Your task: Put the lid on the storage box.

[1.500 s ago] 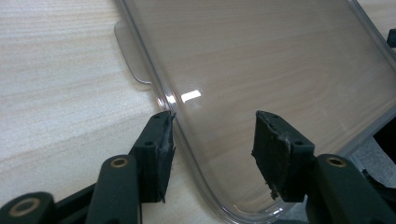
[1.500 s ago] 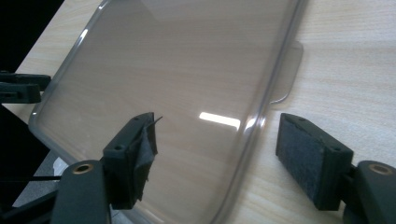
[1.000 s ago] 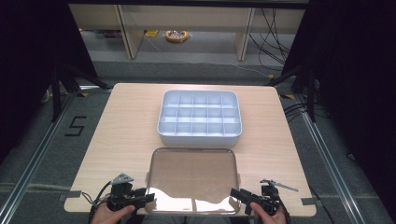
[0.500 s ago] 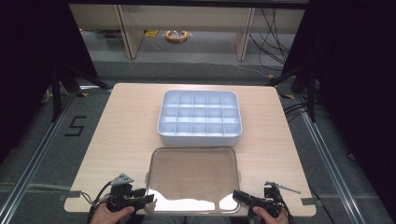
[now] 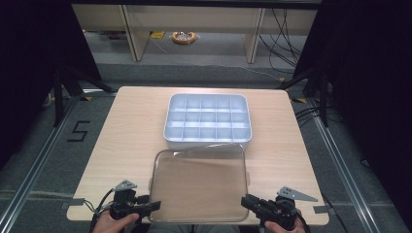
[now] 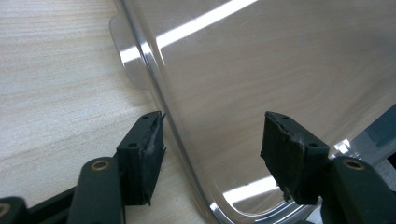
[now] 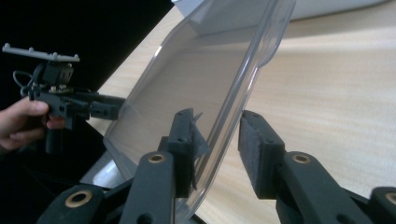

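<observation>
While astride lid [image 5: 200, 182], both hand-held grippers.

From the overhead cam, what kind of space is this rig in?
Likely a lab data-collection station, not a home. A small wooden table stands between metal floor rails, a "5" taped on the floor, loose cables behind. On it: a compartment tray and its clear lid.

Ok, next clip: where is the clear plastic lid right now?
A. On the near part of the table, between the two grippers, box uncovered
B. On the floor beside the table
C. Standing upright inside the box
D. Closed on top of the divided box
A: the clear lid sits at the table's near edge with the left gripper and right gripper at its corners, while the white divided box behind it shows open compartments.
</observation>
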